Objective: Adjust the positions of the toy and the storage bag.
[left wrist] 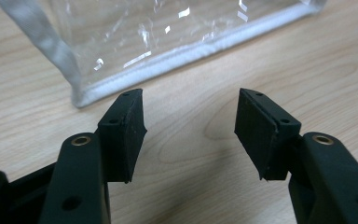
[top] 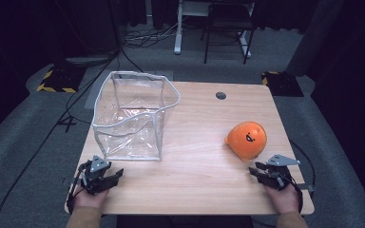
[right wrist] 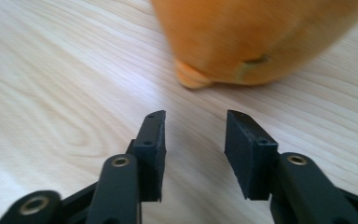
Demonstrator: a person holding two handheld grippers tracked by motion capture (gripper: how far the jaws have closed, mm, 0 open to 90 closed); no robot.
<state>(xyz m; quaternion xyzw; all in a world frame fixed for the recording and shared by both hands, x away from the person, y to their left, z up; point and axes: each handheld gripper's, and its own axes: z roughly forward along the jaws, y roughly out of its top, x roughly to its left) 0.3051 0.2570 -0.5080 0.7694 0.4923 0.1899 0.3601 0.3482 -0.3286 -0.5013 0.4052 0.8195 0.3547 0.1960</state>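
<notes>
Orange and rounded, a soft plush toy with a black smiling face [top: 246, 139] lies on the right part of the light wooden table [top: 199, 156], well apart from the clear plastic bag with white piping [top: 132, 116] that stands upright and open-topped on the left. The right gripper [top: 259, 172] rests low at the table's near right edge, just beside the toy and pointing at it; in the right gripper view its jaws stand parted with bare wood between them, and the toy [right wrist: 256, 39] lies just past their tips, untouched. The left gripper [top: 111, 175] sits near the bag's near bottom corner [left wrist: 81, 95], its jaws spread wide over bare table, holding nothing.
</notes>
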